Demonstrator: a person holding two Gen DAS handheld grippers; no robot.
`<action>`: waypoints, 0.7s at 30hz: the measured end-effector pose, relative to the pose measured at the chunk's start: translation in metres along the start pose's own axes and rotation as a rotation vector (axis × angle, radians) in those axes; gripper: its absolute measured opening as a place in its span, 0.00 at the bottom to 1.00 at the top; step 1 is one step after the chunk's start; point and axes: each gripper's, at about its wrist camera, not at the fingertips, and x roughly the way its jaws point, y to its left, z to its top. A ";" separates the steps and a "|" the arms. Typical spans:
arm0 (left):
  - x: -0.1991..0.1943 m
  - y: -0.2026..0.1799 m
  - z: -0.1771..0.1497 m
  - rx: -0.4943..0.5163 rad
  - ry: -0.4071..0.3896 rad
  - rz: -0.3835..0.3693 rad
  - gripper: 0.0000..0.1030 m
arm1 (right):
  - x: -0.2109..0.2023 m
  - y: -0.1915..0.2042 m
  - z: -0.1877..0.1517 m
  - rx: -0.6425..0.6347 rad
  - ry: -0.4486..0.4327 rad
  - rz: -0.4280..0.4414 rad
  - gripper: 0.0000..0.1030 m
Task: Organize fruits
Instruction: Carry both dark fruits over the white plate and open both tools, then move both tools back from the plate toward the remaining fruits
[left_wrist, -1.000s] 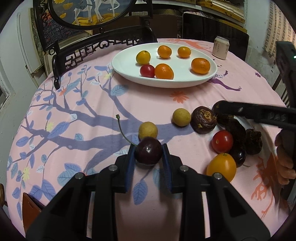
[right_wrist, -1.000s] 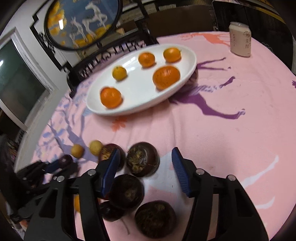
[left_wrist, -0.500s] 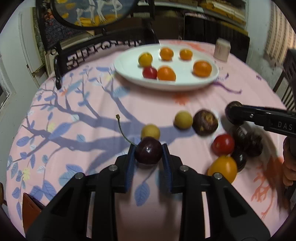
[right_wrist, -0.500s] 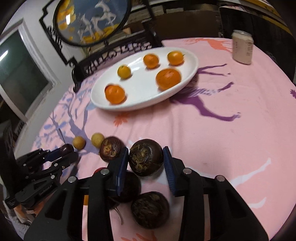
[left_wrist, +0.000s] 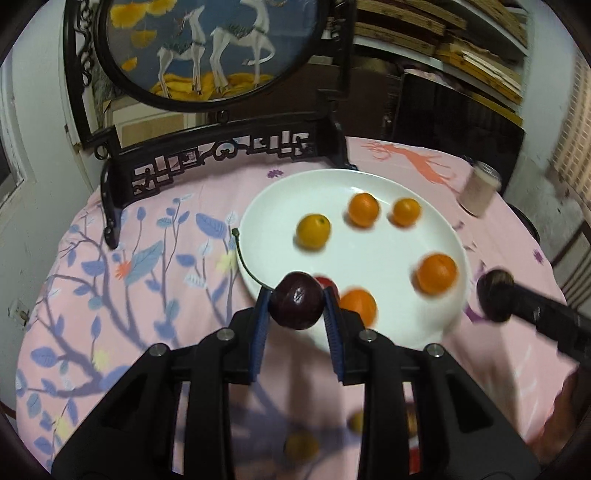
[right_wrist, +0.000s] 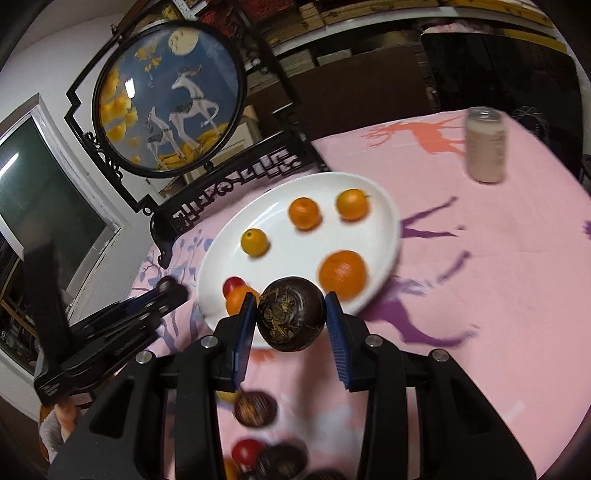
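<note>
A dark red cherry (left_wrist: 295, 305), glossy and round with a long curved green stem, was held clamped between the blue ribbed pads of the left gripper (left_wrist: 295, 314), raised over the near rim of the white plate (left_wrist: 391, 332). A dark brown, rough-skinned round fruit (right_wrist: 291, 314), its dried fibrous crown turned toward the camera, was gripped likewise by the right gripper (right_wrist: 290, 320) just short of the same rim. The plate, a smooth shallow ceramic oval toward the far edge of the tabletop, was seen to carry five orange and yellow citrus fruits, among them a large mandarin (right_wrist: 342, 274), and one small red fruit (right_wrist: 233, 285). The task was judged to be partly done: six fruits lay on the plate, two were in transit, and several remained on the pink printed tablecloth (right_wrist: 498, 277) near its front edge, including a brown fruit (right_wrist: 255, 409) and a red one (right_wrist: 246, 451); their exact number could not be told from the blur. A pale drink can (right_wrist: 485, 144) stood near the far right edge, and a carved dark wooden screen (left_wrist: 207, 51) with a round deer panel rose beyond the far edge.
</note>
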 end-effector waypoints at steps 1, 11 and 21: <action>0.009 0.001 0.003 -0.011 0.005 0.006 0.35 | 0.010 0.002 0.002 0.000 0.013 0.012 0.38; 0.011 0.009 -0.009 -0.020 0.004 0.001 0.67 | 0.007 -0.008 0.000 0.003 -0.024 -0.020 0.57; -0.029 0.025 -0.062 0.011 0.000 0.080 0.87 | -0.027 -0.003 -0.040 -0.039 0.009 -0.035 0.61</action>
